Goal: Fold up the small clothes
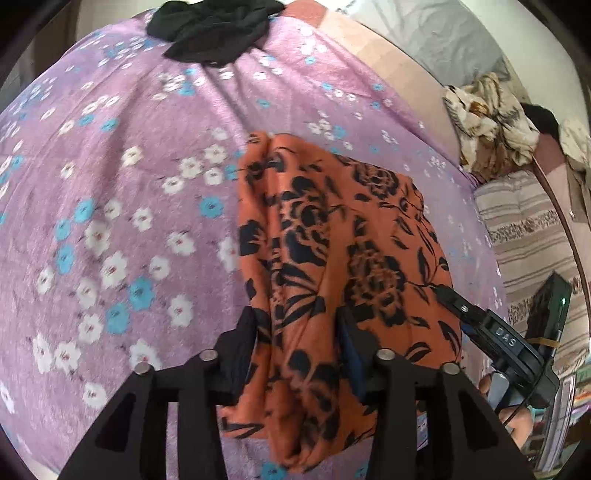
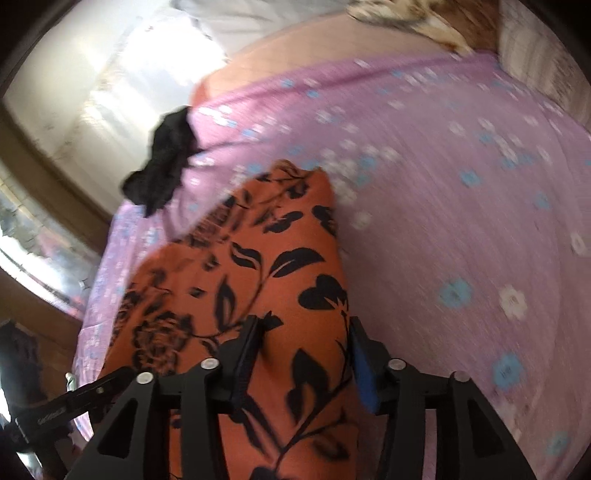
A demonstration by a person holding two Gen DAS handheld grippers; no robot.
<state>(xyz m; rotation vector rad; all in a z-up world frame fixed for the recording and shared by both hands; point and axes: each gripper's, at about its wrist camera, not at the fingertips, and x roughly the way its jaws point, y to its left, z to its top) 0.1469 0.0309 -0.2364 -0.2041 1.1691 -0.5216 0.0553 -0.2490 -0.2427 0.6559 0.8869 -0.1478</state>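
Note:
An orange garment with a black flower print (image 1: 332, 258) hangs bunched over a purple flowered bedsheet (image 1: 110, 184). My left gripper (image 1: 297, 325) is shut on its near edge, cloth pinched between the fingers. My right gripper shows at the right of the left wrist view (image 1: 448, 297), holding the garment's other side. In the right wrist view the right gripper (image 2: 303, 332) is shut on the same orange garment (image 2: 258, 258), which stretches away over the bedsheet (image 2: 461, 221). That view is blurred by motion.
A crumpled black garment (image 1: 210, 29) lies at the far edge of the bed, also seen in the right wrist view (image 2: 162, 162). A cream and brown cloth pile (image 1: 487, 125) and a striped mattress (image 1: 524, 229) lie to the right. A window (image 2: 92, 92) stands beyond the bed.

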